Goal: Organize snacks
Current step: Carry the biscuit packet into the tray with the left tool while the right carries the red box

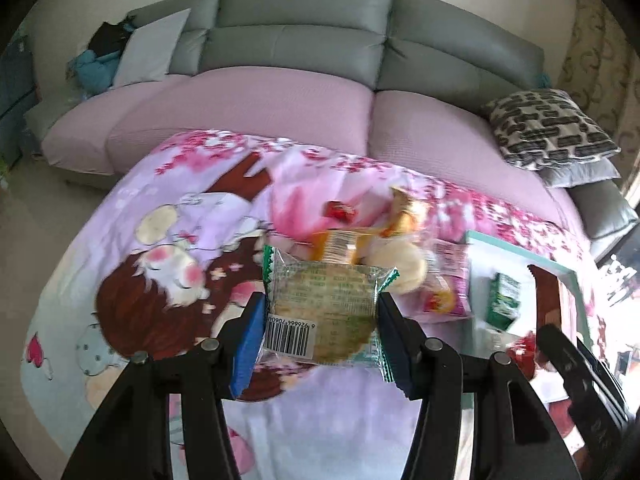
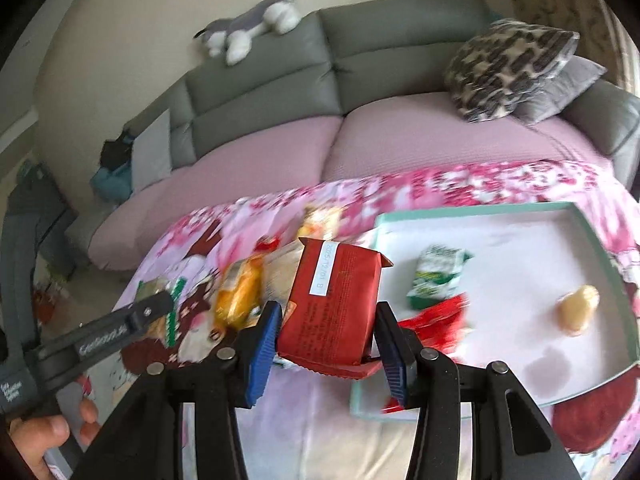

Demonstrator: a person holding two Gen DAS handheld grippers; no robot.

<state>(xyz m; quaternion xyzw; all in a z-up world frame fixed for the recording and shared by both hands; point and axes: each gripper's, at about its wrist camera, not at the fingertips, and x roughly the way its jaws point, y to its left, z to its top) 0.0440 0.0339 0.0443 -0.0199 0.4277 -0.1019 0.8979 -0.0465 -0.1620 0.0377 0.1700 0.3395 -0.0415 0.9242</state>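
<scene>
Between the blue pads of our left gripper sits a clear green-edged biscuit packet, pinched at both sides with the jaws about half closed. Our right gripper clamps a red packet the same way. Right of both claws lies the teal-rimmed tray, already holding a green packet, a red wrapper and a yellow sweet; the loose snack pile lies just ahead of the left claw. We judge it best to carry each packet level over the rim and release onto bare tray floor.
</scene>
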